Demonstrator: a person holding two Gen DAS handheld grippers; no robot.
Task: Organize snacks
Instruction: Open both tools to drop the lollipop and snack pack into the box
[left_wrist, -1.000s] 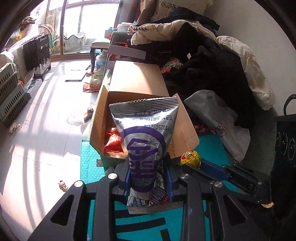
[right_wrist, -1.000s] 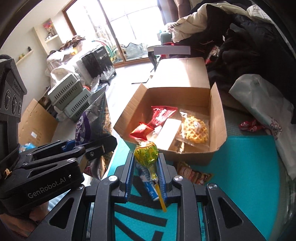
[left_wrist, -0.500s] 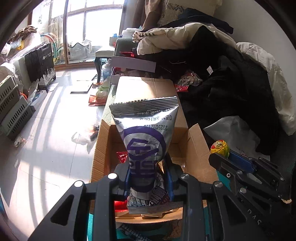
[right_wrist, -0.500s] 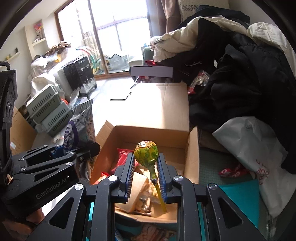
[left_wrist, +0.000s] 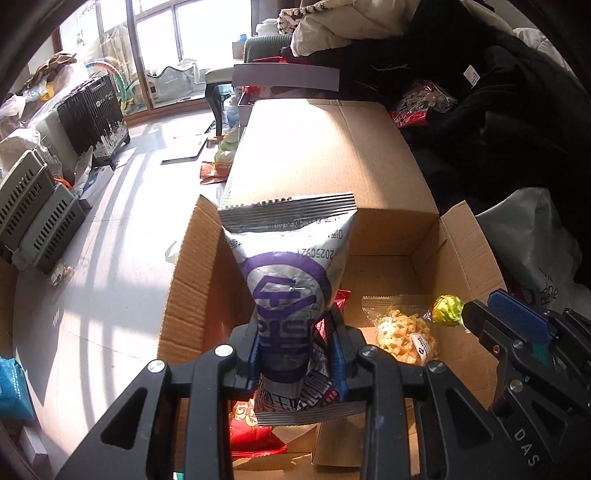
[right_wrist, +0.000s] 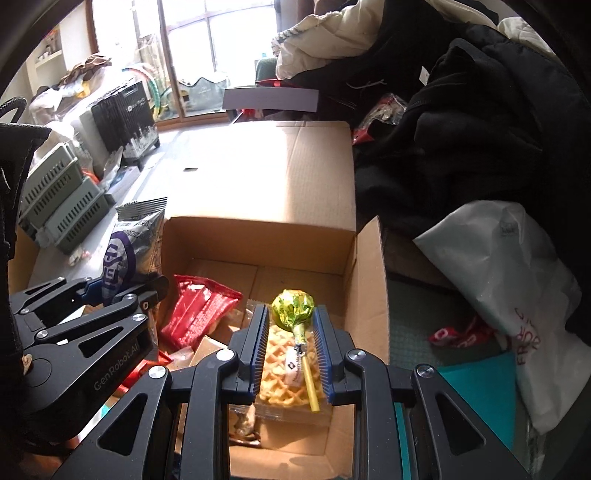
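Clearly, the left claw (left_wrist: 295, 350) is closed tight on the lower part of a silver and purple snack bag (left_wrist: 291, 266), which stands upright between the blue pads, its crimped top edge pointing away from the camera. The right claw (right_wrist: 290, 343) is also closed, and it pinches a lollipop (right_wrist: 293, 304) just below its green foil head, the yellow stick running back between the pads. Both claws hang over the open cardboard box (right_wrist: 365, 266), probably so that each snack can be let go directly into it. Inside the box already lie a red packet (right_wrist: 199, 310) and a clear pack of waffle snacks (left_wrist: 402, 332), touching each other. The near wall of the box is hidden behind the claws, so the free room below the bag cannot be judged. Beside the box, dark clothes (right_wrist: 461, 129) and a white plastic bag (right_wrist: 509, 280) are cut off at the edge.
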